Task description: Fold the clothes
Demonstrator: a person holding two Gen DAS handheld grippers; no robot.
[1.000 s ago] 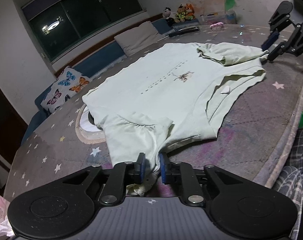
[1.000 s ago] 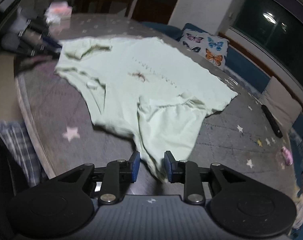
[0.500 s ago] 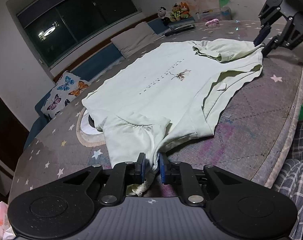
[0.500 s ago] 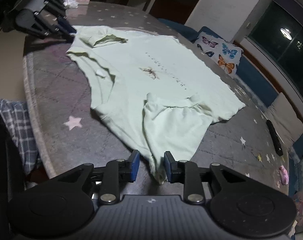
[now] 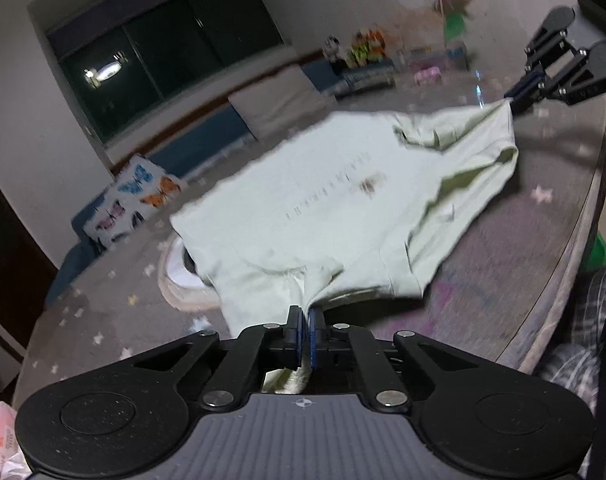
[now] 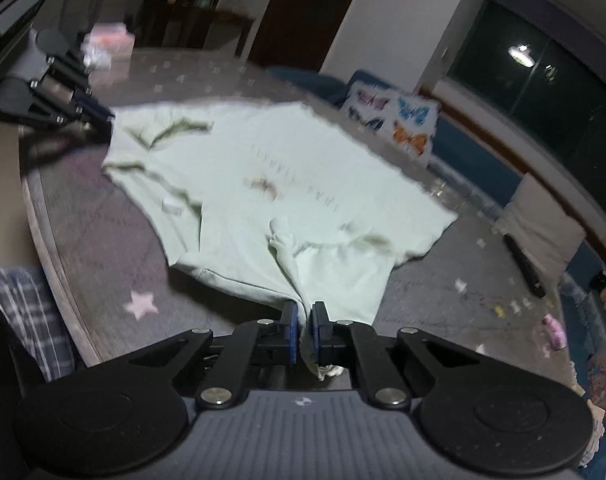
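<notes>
T-shirt flat — long axis from near table edge toward window.

Left gripper fingers pinched nearly together, right gripper likewise, both apparently angled downward

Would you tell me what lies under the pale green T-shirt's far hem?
A round white, beige-rimmed mat pokes out beneath the pale green T-shirt; the rest is covered.

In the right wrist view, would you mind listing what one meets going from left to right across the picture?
left gripper → pale green T-shirt → butterfly cushion → dark remote → small pink toy
</notes>
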